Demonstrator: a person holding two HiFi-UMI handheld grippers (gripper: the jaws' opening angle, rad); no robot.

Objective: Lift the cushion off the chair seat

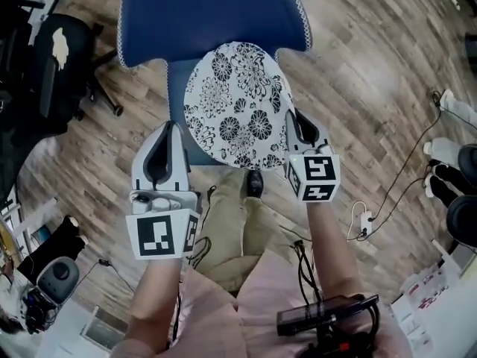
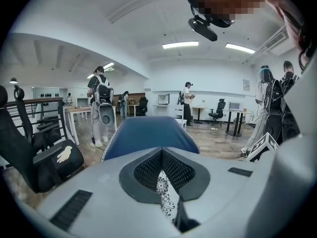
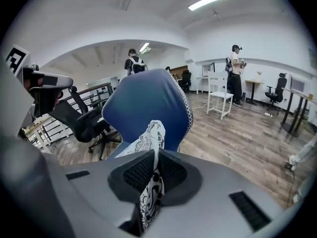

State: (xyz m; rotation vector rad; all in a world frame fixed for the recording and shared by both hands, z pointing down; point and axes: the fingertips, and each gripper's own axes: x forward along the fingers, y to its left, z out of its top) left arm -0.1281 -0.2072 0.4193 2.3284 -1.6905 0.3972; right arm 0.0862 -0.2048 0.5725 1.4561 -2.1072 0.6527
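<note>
A round white cushion (image 1: 238, 103) with a black flower print hangs between my two grippers, in front of the blue chair (image 1: 209, 13). The chair's seat (image 1: 176, 88) shows only as a strip left of the cushion. My left gripper (image 1: 174, 127) is shut on the cushion's left edge. My right gripper (image 1: 292, 116) is shut on its right edge. In the left gripper view the printed cloth (image 2: 163, 190) sits pinched between the mesh pads, with the chair back (image 2: 148, 135) behind. In the right gripper view the cushion (image 3: 151, 138) stands edge-on in the shut jaws before the chair back (image 3: 143, 103).
A black office chair (image 1: 59, 58) stands at the left on the wood floor. Cables (image 1: 395, 192) and a plug lie at the right, near another person's shoes (image 1: 455, 110). My own shoe (image 1: 254, 183) is just below the cushion. Several people stand far off in the room (image 2: 101, 108).
</note>
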